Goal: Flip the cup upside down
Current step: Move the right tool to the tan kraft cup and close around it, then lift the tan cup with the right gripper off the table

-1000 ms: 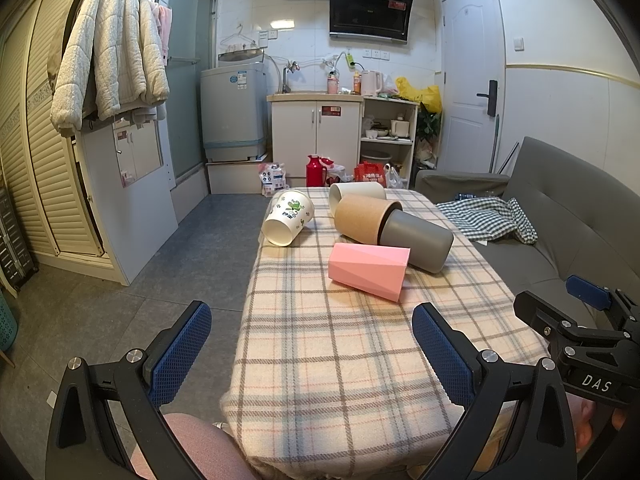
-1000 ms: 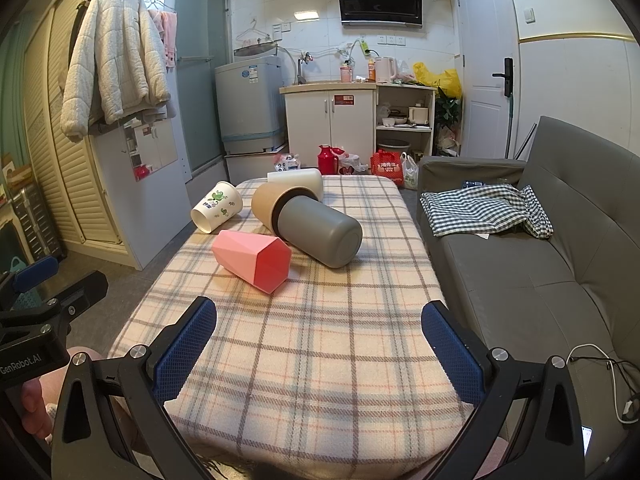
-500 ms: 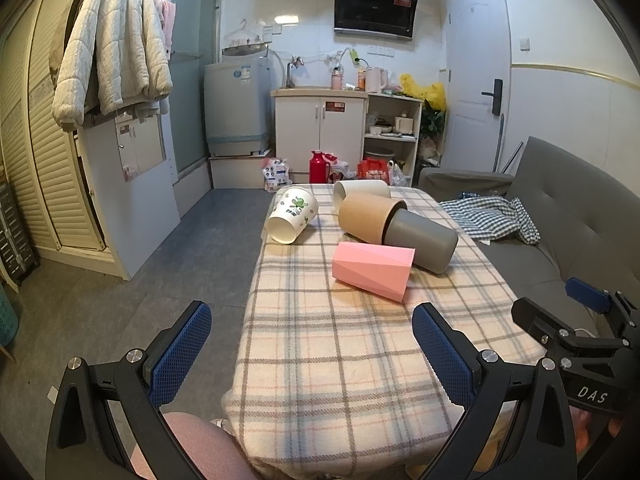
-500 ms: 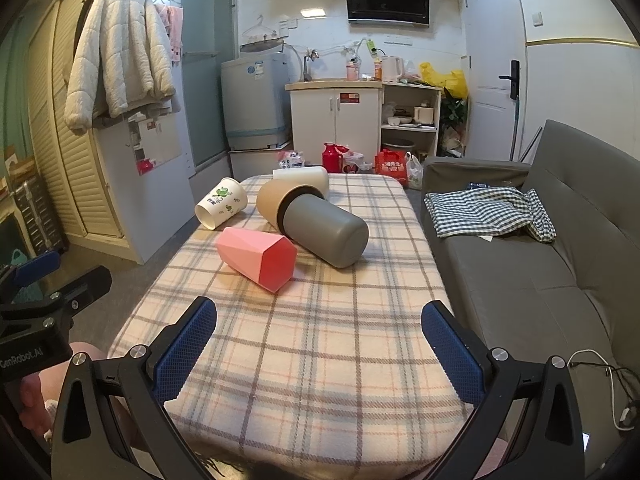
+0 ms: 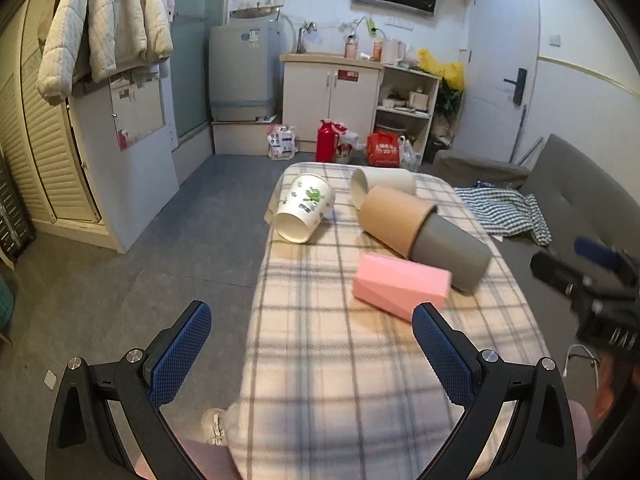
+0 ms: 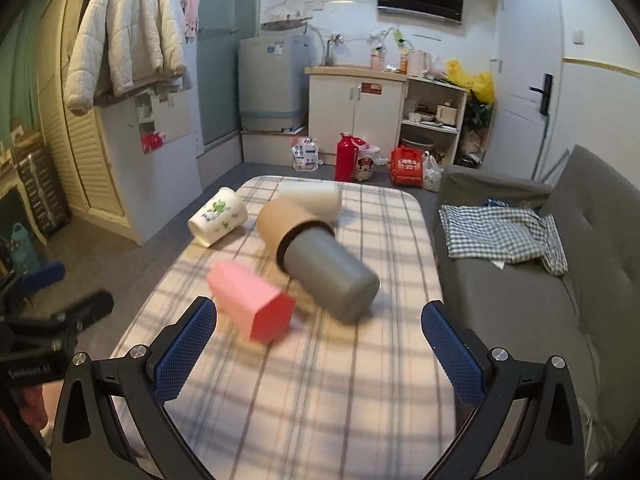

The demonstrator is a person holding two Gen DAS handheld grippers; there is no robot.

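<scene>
- The pink cup [image 6: 252, 304] lies on its side on the checked tablecloth [image 6: 320, 392], just beside the grey cup [image 6: 332, 276]; none is flipped yet.
- Since half a second ago both views have closed in on the cups: an approach, I judge.
- The right gripper [image 6: 320, 344] and left gripper [image 5: 308, 344] are spread wide, holding nothing.

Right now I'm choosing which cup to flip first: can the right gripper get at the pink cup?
Probably yes: the right gripper is open, the pink cup lies just ahead, nothing between them.
</scene>
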